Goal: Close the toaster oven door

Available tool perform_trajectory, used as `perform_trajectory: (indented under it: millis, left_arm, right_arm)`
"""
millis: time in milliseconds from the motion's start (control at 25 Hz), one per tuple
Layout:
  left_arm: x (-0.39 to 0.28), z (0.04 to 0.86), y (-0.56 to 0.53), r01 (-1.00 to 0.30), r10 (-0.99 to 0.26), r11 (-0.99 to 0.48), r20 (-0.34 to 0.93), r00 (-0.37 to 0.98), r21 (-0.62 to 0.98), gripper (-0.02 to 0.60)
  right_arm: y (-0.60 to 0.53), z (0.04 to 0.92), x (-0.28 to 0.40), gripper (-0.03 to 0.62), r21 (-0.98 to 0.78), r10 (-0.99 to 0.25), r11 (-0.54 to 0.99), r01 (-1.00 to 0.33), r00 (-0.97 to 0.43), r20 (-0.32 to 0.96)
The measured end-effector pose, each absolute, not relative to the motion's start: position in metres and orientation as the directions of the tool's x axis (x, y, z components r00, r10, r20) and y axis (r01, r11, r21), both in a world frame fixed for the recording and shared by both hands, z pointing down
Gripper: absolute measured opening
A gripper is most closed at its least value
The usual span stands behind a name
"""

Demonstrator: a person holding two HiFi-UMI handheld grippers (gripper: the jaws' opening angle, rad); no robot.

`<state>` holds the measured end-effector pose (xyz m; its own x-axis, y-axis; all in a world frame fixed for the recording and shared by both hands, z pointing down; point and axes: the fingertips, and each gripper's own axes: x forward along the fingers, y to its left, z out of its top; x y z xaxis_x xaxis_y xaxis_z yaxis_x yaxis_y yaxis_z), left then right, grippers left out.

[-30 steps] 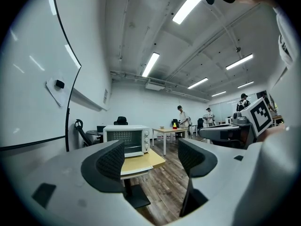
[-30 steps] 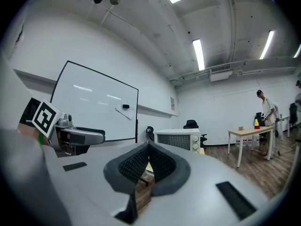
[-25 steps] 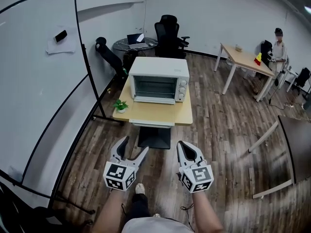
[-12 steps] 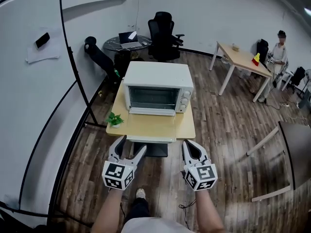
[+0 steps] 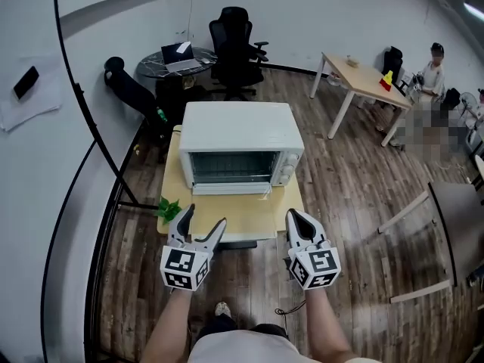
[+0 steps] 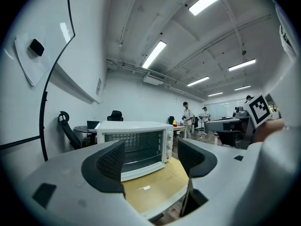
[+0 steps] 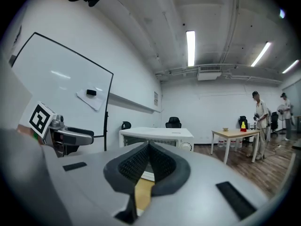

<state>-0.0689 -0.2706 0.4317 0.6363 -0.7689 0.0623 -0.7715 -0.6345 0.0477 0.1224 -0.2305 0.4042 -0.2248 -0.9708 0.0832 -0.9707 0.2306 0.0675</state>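
A white toaster oven [image 5: 240, 131] [image 6: 134, 145] [image 7: 157, 136] stands on a small wooden table [image 5: 227, 218], its glass front facing me. A white strip juts out along the bottom of that front; I cannot tell how far the door stands open. My left gripper [image 5: 204, 216] [image 6: 150, 157] is open and empty, held over the table's front edge, well short of the oven. My right gripper [image 5: 294, 215] [image 7: 146, 149] is shut on nothing, level with the table's front right corner. Neither gripper touches the oven.
A small potted plant [image 5: 168, 209] sits on the table's front left corner. A whiteboard on a black stand [image 5: 83, 112] runs along the left. Behind the oven are black office chairs [image 5: 234, 40] and a round table with a laptop [image 5: 175, 57]. A wooden desk [image 5: 367, 82] stands at far right.
I have walked closer: the oven and table now fill more of the view, and both grippers have reached the table's front edge. The left stays open, the right stays shut.
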Motion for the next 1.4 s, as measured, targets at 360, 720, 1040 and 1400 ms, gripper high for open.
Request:
perform_trajectory:
  millis: [360, 720, 1040, 1400]
  left_arm:
    - [-0.059, 0.438, -0.312, -0.773, -0.770, -0.631, 0.067, 0.635, 0.074, 0.327]
    - [-0.053, 0.441, -0.333, -0.829, -0.825, -0.554, 0.077, 0.559, 0.079, 0.327]
    - [-0.045, 0.454, -0.338, -0.858, -0.851, -0.508, 0.107, 0.514, 0.077, 0.325]
    - [-0.048, 0.519, -0.334, -0.879, -0.845, -0.464, 0.245, 0.475, 0.107, 0.327]
  right_arm:
    - [-0.274, 0.409, 0.132, 0.000, 0.068, -0.971, 0.225, -0.972, -0.218, 0.103]
    - [-0.308, 0.409, 0.146, 0.000, 0.053, -0.953, 0.292, -0.955, -0.286, 0.096]
    - [-0.318, 0.421, 0.156, 0.000, 0.033, -0.939, 0.329, -0.944, -0.323, 0.116]
    - [-0.314, 0.453, 0.160, 0.000, 0.002, -0.925, 0.335, -0.942, -0.329, 0.193]
